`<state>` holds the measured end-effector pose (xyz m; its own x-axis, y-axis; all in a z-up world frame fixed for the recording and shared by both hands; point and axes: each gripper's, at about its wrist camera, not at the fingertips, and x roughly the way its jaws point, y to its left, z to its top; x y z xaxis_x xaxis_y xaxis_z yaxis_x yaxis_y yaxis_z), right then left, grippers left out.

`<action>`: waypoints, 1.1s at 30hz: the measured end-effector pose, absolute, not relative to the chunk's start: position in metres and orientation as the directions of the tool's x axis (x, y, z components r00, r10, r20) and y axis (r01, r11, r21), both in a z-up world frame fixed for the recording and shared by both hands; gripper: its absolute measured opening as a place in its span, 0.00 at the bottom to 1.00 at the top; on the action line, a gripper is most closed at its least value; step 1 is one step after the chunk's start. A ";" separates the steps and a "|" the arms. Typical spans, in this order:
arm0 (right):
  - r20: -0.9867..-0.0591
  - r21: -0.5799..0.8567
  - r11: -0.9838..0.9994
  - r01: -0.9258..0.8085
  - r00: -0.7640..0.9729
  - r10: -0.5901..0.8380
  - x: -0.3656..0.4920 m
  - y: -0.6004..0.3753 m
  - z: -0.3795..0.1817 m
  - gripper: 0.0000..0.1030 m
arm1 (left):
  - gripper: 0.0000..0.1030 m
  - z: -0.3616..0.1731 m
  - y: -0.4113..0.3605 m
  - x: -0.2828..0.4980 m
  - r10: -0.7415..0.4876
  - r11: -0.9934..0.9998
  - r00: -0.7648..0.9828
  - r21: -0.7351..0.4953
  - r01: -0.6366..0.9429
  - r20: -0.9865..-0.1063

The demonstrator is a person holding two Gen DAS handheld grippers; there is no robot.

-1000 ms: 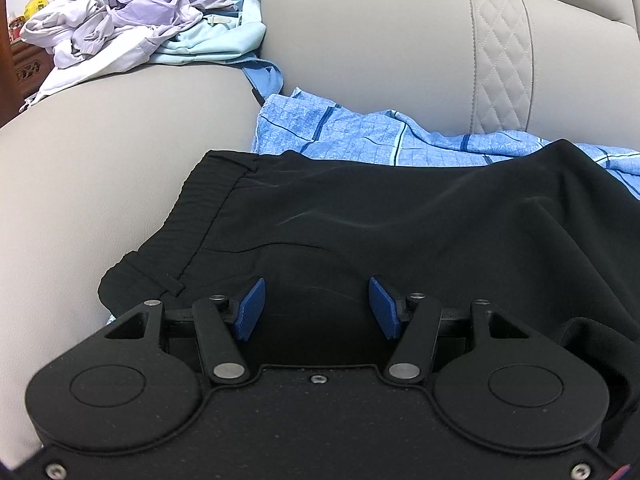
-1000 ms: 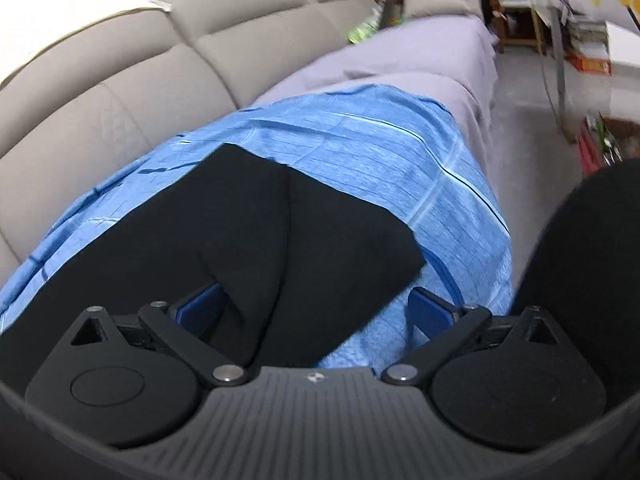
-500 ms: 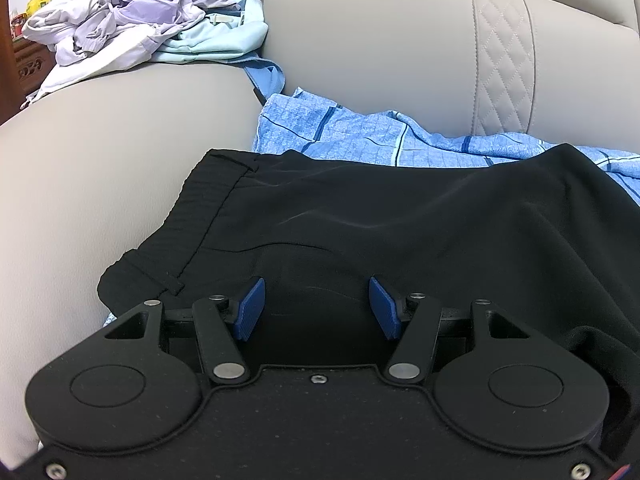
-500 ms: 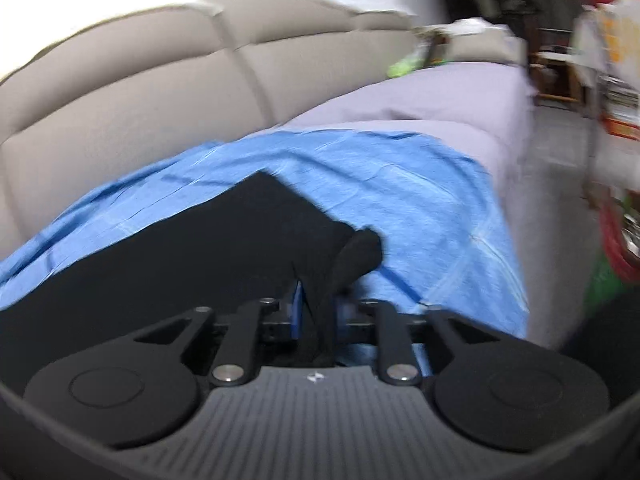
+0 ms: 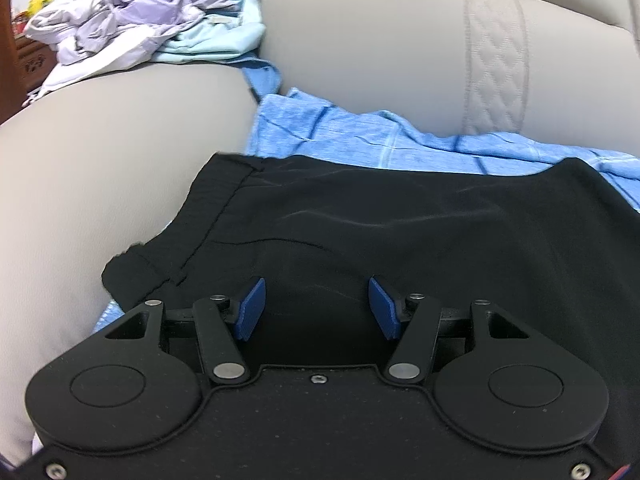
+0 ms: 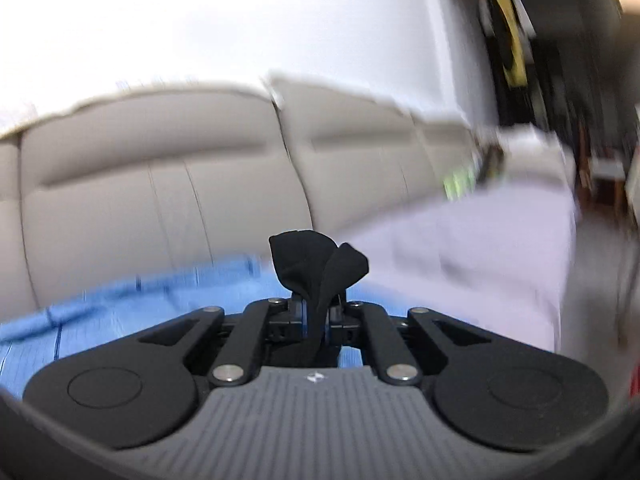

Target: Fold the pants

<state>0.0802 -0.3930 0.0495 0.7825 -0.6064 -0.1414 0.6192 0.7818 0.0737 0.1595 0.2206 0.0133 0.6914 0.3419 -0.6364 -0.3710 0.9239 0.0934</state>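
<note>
black pants (image 5: 400, 232): laid on blue cloth (image 5: 360, 140); hem clamped by just-closed right gripper (image 6: 316, 316); left gripper (image 5: 316, 304) held apart.

**Grey sofa under a blue sheet**

A grey padded sofa (image 5: 120, 168) carries everything. A blue checked sheet (image 5: 360, 140) lies spread on its seat, reaching up to the backrest. The black pants (image 5: 400, 232) lie on the sheet, their waistband end toward the sofa's armrest. On top of that armrest sits a heap of pale crumpled clothes (image 5: 132, 28). Farther along the sofa from the sheet lies a lilac cover (image 6: 480, 248).
</note>
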 end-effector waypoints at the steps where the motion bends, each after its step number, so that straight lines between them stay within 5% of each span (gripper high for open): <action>1: -0.122 0.048 0.785 0.617 0.784 -0.609 0.085 -0.397 0.055 0.11 | 0.54 0.013 0.217 0.157 0.332 0.930 0.697 0.097 -0.355 -0.635; 4: -0.136 0.005 0.769 0.640 0.762 -0.633 0.097 -0.412 0.053 0.11 | 0.55 0.012 0.206 0.152 0.324 0.941 0.711 0.133 -0.311 -0.624; 11: -0.524 0.126 0.674 0.728 0.626 -0.578 0.095 -0.451 -0.022 0.17 | 0.55 0.015 0.206 0.153 0.325 0.945 0.704 0.178 -0.276 -0.631; 17: -0.562 -0.034 0.587 0.809 0.470 -0.680 0.085 -0.450 -0.008 0.74 | 0.48 0.026 0.198 0.153 0.358 0.934 0.700 0.224 -0.279 -0.618; 21: -0.483 -0.040 0.565 0.824 0.480 -0.733 0.076 -0.454 0.027 0.87 | 0.48 0.050 0.169 0.138 0.251 0.967 0.802 0.170 -0.188 -0.542; 24: -0.441 0.040 0.706 0.707 0.646 -0.623 0.074 -0.437 0.047 0.87 | 0.48 0.059 0.134 0.124 0.115 0.991 0.852 0.114 -0.066 -0.511; 28: -0.497 0.192 0.882 0.430 0.818 -0.290 0.096 -0.405 0.040 0.86 | 0.49 0.046 0.086 0.116 -0.059 0.990 0.844 0.076 0.117 -0.534; 33: -0.596 0.084 0.902 0.424 0.747 -0.295 0.142 -0.396 0.008 0.69 | 0.46 0.007 0.054 0.119 -0.072 0.977 0.779 0.114 0.181 -0.622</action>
